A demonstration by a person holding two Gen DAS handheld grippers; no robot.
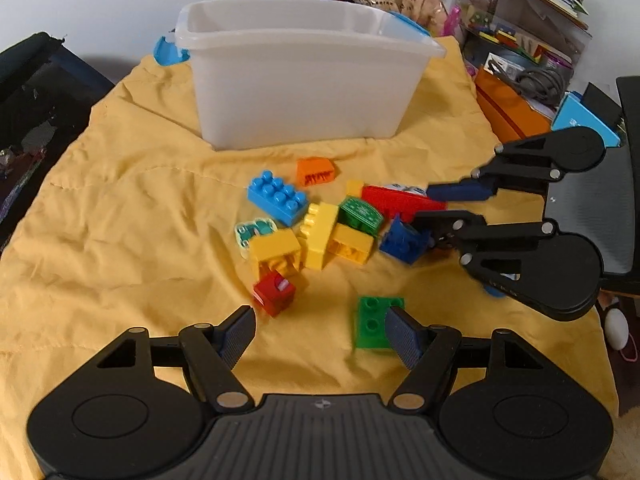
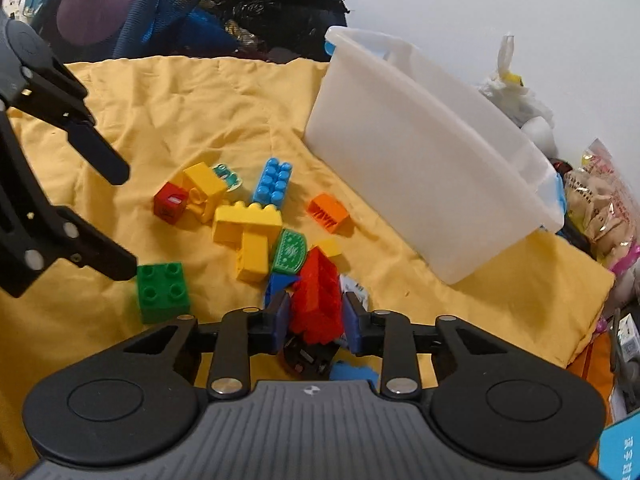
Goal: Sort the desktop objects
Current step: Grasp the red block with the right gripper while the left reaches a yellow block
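Mostly bare cloth (image 1: 120,240) flanks bricks (image 1: 320,232).

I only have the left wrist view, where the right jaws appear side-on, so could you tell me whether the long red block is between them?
Observer: Yes. In the right wrist view the red block stands between the right gripper's pads, which look pressed against both its sides.
Operator: Thank you. Is anything else hidden beneath those jaws?
Observer: A small dark object sits just under them, nearer the camera than the block. I cannot tell what it is.
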